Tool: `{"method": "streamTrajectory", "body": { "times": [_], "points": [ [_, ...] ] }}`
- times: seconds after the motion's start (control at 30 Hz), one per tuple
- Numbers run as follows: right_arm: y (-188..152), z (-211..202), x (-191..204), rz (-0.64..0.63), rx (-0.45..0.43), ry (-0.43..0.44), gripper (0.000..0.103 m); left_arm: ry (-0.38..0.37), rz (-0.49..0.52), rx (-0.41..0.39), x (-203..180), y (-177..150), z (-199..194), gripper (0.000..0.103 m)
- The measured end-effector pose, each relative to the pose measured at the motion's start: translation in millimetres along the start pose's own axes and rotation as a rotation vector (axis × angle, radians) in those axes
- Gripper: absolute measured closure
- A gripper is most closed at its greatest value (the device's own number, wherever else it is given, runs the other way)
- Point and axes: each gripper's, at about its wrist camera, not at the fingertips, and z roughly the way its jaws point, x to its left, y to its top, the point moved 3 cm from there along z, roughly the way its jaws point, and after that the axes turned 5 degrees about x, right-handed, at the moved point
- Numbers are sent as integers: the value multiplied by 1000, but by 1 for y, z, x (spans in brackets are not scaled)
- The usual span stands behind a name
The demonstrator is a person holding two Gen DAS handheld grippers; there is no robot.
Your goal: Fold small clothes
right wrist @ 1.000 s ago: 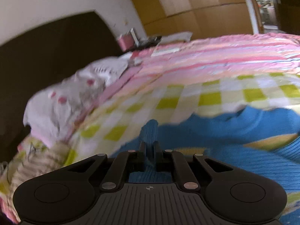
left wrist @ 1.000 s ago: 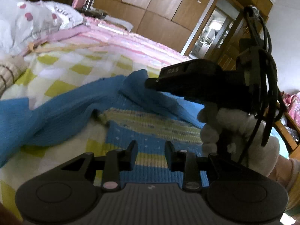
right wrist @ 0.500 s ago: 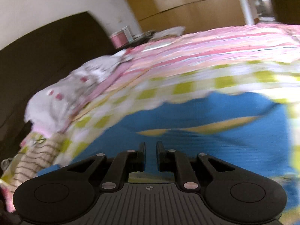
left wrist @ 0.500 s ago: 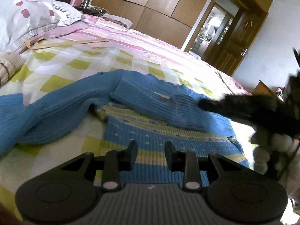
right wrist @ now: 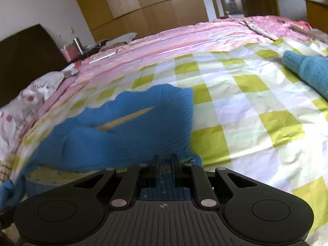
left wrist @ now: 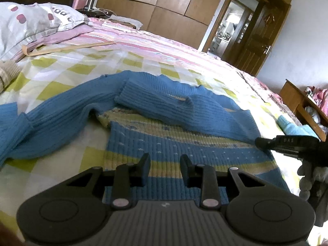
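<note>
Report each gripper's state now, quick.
Left gripper: open, holding nothing, above the blue ribbed knit sweater.
Right gripper: jaws just opened slightly, narrow gap, nothing gripped.

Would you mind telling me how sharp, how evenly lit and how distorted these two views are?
Left wrist view: sharp on the sweater, bright at the doorway, dark fisheye corners, wardrobe lines bowed. Right wrist view: the sweater's left part and the pillow are smeared, the checked sheet on the right is crisper with soft glare, and the bed curves.
</note>
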Motion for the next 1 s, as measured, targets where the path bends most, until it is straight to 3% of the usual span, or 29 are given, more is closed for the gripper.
{"method": "streamTrajectory", "body": {
  "times": [0.27, 0.37, 0.5, 0.67, 0.87, 1.0],
  "points": [
    [8, 15, 8, -94, -45, -135, 89, 0, 3, -1, -1, 1, 3, 66],
    [13, 20, 0, -78, -51, -213, 94, 1, 4, -3, -1, 1, 3, 66],
    [23, 19, -25, 9, -24, -235, 89, -3, -4, -11, 0, 3, 4, 66],
    [28, 20, -21, -50, -14, -283, 89, 17, 7, -25, 0, 3, 2, 66],
    [35, 2, -3, -70, -72, -172, 88, 35, -17, -76, -2, 22, -1, 66],
    [48, 20, 13, -125, -41, -110, 88, 48, 45, -133, -18, 45, 7, 65]
  ]
}}
